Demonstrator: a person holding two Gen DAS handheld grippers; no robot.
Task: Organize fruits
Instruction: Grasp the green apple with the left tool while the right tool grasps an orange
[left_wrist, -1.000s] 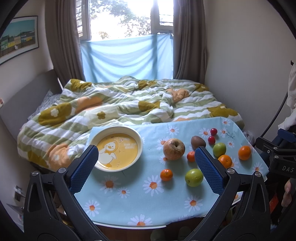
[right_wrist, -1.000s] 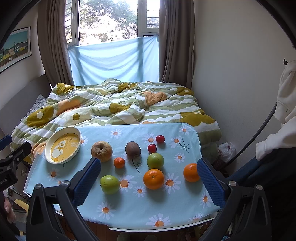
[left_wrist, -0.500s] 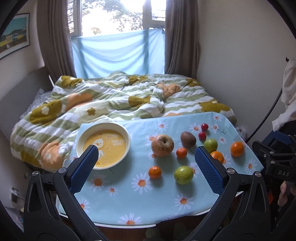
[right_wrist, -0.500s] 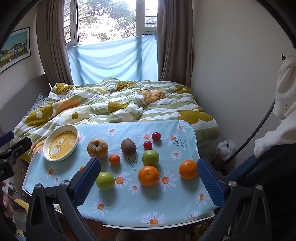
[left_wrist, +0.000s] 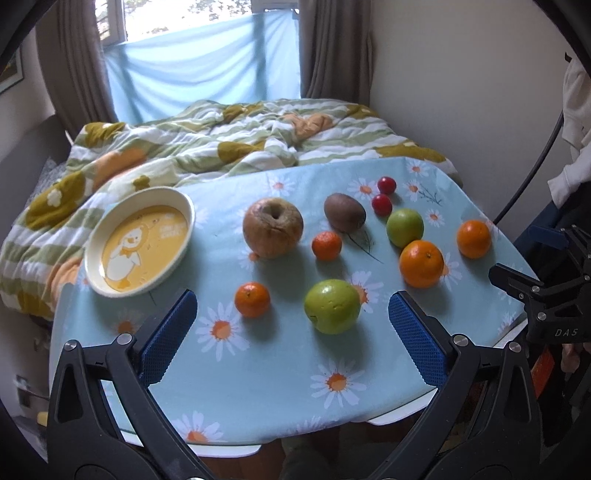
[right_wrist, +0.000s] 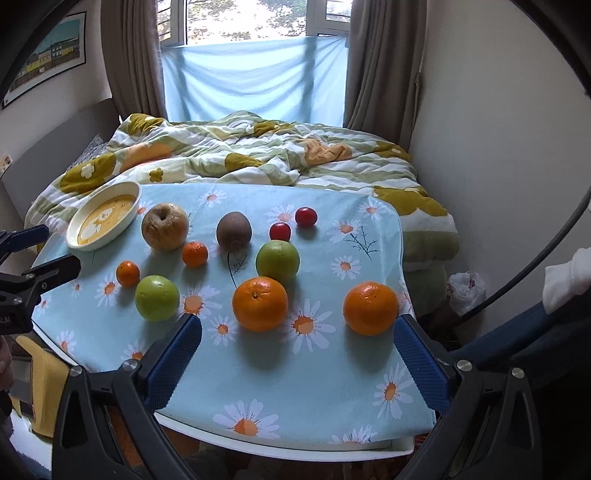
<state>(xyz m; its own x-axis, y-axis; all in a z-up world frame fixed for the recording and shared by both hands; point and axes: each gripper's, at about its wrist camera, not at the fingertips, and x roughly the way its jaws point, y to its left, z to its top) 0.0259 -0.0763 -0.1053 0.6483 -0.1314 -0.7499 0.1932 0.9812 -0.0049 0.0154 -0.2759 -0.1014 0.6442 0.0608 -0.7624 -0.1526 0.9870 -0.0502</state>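
Fruit lies loose on a blue daisy tablecloth (left_wrist: 258, 369): a brown wrinkled apple (left_wrist: 272, 227), a kiwi (left_wrist: 344, 212), two green apples (left_wrist: 331, 311) (left_wrist: 405, 227), two large oranges (left_wrist: 421, 263) (left_wrist: 474, 238), two small mandarins (left_wrist: 252, 299) (left_wrist: 326, 245) and two red cherry tomatoes (left_wrist: 381, 204). An empty yellow duck bowl (left_wrist: 140, 242) sits at the left. My left gripper (left_wrist: 291, 339) is open above the near edge, before the near green apple. My right gripper (right_wrist: 295, 354) is open, just before the two large oranges (right_wrist: 259, 303) (right_wrist: 370, 308).
A bed with a green striped quilt (left_wrist: 240, 147) lies behind the table. A wall (right_wrist: 498, 147) stands at the right, with a dark cable and a white garment (right_wrist: 565, 280) beside the table. The table's white front edge (right_wrist: 295, 439) is close to the grippers.
Both grippers have moved forward and down toward the table, so the fruit looks larger. Both stay open and empty. No fruit has moved.
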